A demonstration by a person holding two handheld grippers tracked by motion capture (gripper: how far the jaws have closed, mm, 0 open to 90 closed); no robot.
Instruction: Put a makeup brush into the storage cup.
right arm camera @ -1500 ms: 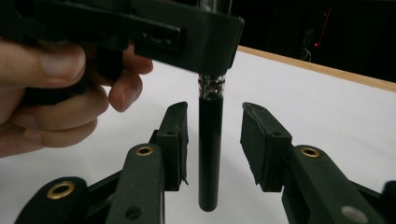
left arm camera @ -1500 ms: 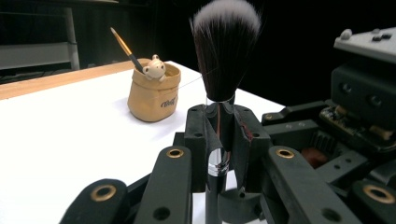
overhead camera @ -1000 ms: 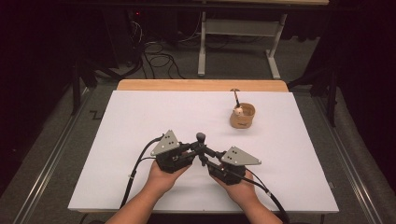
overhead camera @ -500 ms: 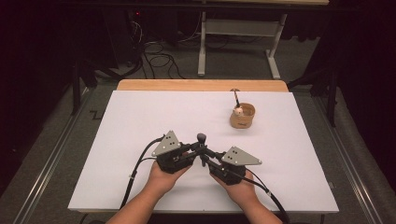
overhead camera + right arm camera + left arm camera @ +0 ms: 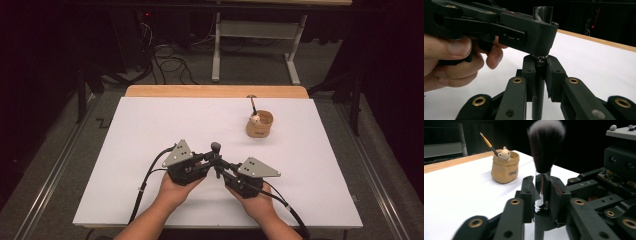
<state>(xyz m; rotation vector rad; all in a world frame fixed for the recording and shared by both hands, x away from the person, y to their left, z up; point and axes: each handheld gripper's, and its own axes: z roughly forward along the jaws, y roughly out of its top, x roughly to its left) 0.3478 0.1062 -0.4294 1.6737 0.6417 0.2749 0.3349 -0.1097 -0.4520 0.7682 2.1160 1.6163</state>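
Gripping the makeup brush (image 5: 543, 182) upright, my left gripper (image 5: 214, 162) and right gripper (image 5: 220, 169) both clamp it; the jar (image 5: 259, 126) sits at two o'clock.

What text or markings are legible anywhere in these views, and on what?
Tan sack-shaped pot: a short dark script word on its front, too blurred to read; a dark smudge in the high view.
Makeup brush held upright in both tongs: no lettering visible.
White tabletop: none.
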